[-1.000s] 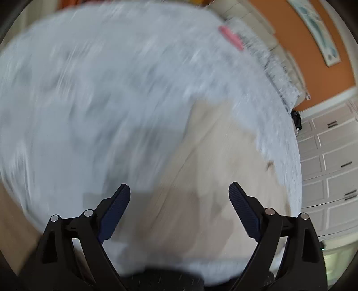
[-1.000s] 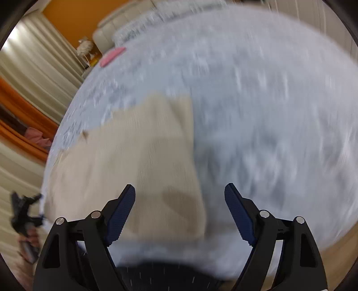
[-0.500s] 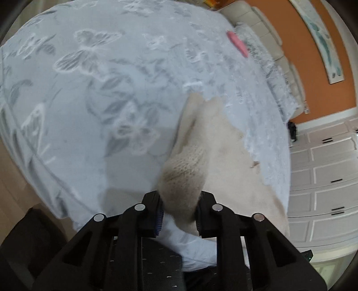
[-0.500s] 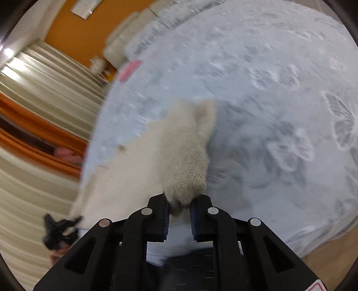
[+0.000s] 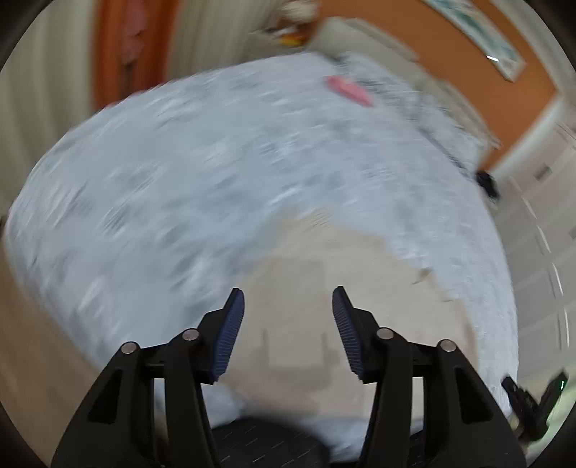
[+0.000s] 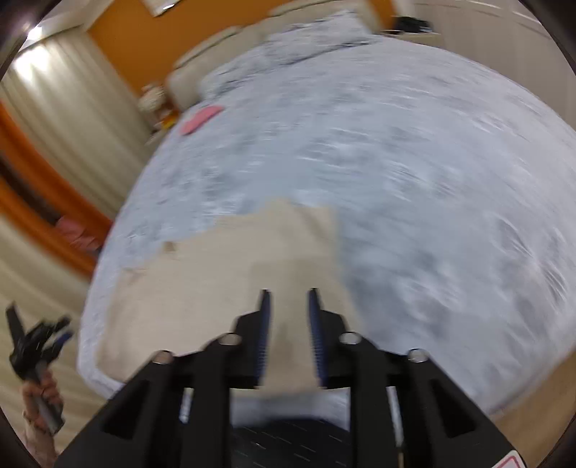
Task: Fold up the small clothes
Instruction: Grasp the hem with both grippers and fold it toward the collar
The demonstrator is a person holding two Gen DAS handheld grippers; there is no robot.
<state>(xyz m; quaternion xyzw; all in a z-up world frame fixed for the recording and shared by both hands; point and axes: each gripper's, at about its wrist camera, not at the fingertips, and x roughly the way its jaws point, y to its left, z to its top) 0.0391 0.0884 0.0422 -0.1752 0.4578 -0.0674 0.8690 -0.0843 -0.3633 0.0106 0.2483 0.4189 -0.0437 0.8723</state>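
Pale blue patterned bedspread (image 5: 201,172); cream knit garment (image 5: 324,259) at six o'clock. Left gripper (image 5: 288,324) just opening, empty; right gripper (image 6: 288,324) pinching the knit.

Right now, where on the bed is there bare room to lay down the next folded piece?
Free: the wide stretch of bedspread to the right of the beige garment, and the stretch between the garment and the pink item. Crowded: the near edge, where the garment lies under both grippers.

ahead, a bed (image 6: 414,151) with a pale blue cover; beyond it an orange wall (image 6: 118,32), cream curtains (image 6: 68,104) left.
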